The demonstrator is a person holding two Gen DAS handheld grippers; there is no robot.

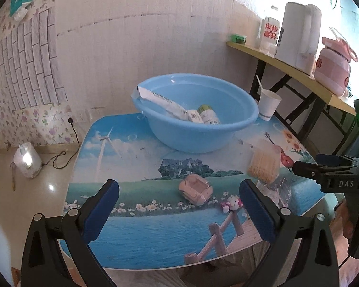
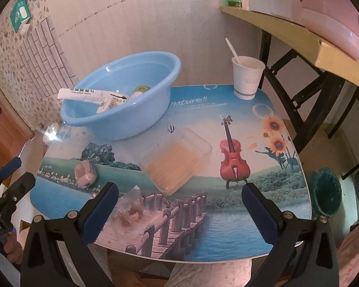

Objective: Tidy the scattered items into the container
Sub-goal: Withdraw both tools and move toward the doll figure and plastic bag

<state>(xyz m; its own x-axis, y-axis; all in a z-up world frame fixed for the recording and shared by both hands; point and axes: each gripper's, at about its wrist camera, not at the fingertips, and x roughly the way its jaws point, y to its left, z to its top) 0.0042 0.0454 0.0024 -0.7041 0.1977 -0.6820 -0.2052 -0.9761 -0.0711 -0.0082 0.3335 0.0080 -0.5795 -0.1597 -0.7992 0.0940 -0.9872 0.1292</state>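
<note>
With both the left gripper [image 1: 179, 205] and the right gripper [image 2: 180, 209] spread wide and empty, the right should straddle the toothpick box [image 2: 177, 161] lying on the bench [image 2: 263, 215] near the basin [image 2: 155, 105], gripping its narrow sides.

Paper cup [image 2: 247, 77] w/ spoon [image 2: 232, 47]; kettle [image 1: 296, 33] on shelf [image 1: 287, 68].

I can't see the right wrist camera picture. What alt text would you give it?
An open right gripper hovers over a scenic-print table, facing a clear box of toothpicks. Behind sits a blue basin holding packets, with a small pink case to the left and a paper cup at the far edge.
</note>
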